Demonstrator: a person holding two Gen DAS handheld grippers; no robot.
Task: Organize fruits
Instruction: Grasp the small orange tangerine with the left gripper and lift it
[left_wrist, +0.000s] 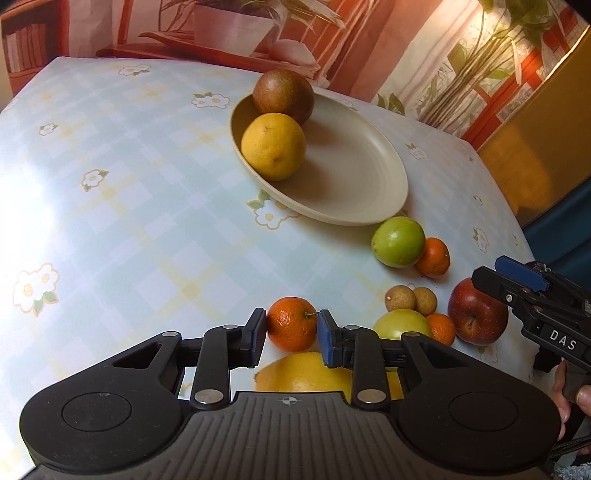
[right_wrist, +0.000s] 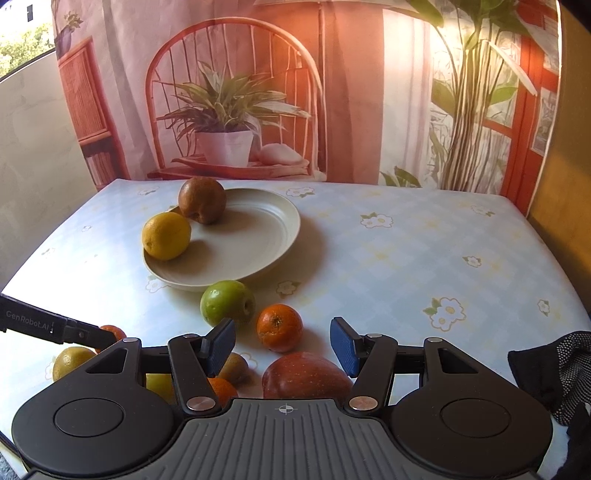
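Left gripper (left_wrist: 291, 330) is clamped on a small mandarin (left_wrist: 291, 328), both pads against its sides, near the front edge of the tabletop (left_wrist: 147, 184). Can't tell whether the fruit is off the cloth or sitting on it.

Right gripper (right_wrist: 282, 345) is half open and holds nothing; it hangs over the red apple (right_wrist: 306, 374), with another mandarin (right_wrist: 279, 326) just past its pads.

Loose pile near the front right corner: green apple (left_wrist: 398, 242) just beside the plate (left_wrist: 354, 177), two small brown round fruits (left_wrist: 412, 298), a pale green fruit (left_wrist: 402, 325), more small oranges. A big yellow one (left_wrist: 303, 373) sits right under the left gripper.

The plate is mid-table towards the back edge and carries a lemon (left_wrist: 273, 146) and a brown fruit (left_wrist: 283, 96) touching each other at its left rim; the rest of it is bare.

Step, by my read: pick secured, carry to plate pending. Next move needs a straight lift clear of the yellow fruit, then travel back to the bare part of the plate, release low so the mandarin doesn't roll off the shallow rim.
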